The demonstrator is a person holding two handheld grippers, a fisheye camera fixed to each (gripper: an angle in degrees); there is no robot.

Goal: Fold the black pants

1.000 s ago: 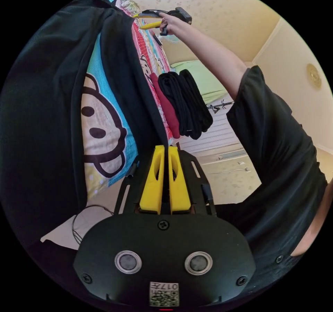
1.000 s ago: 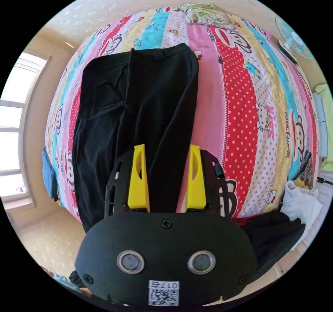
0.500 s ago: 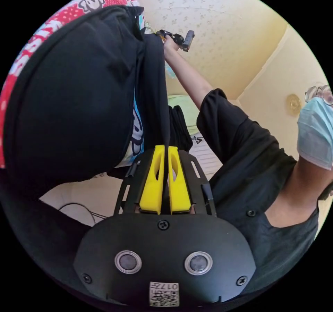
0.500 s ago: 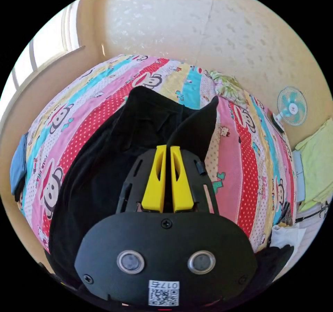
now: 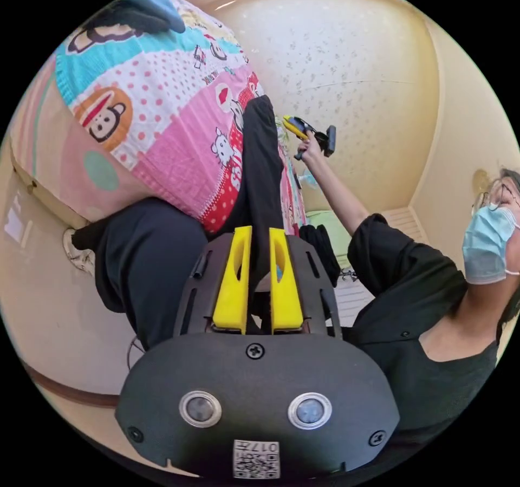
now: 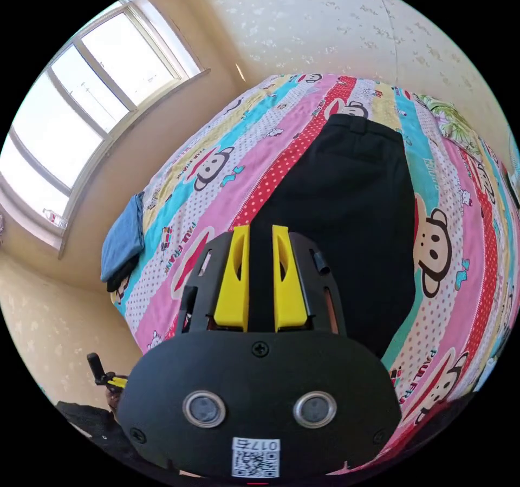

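Note:
The black pants lie flat on the cartoon-print bed sheet, folded lengthwise into one long panel with the waistband at the far end. My right gripper hovers over their near end, jaws a little apart, black cloth showing in the gap. In the left gripper view the pants appear edge-on as a dark strip running along the bed. That strip reaches the narrow gap of my left gripper, whose jaws stand slightly apart. A hand holds the right gripper above the far end.
A person in a black top stands beside the bed. Dark cloth hangs at the bed's edge. Folded blue cloth lies at the bed's window end. Folded dark clothes are stacked beyond the pants. A window is on the wall.
Both pairs of jaws were shut on lifted pants cloth and now stand slightly apart. The pants have gone from held up and bunched to lying flat and folded. Both cameras swung.

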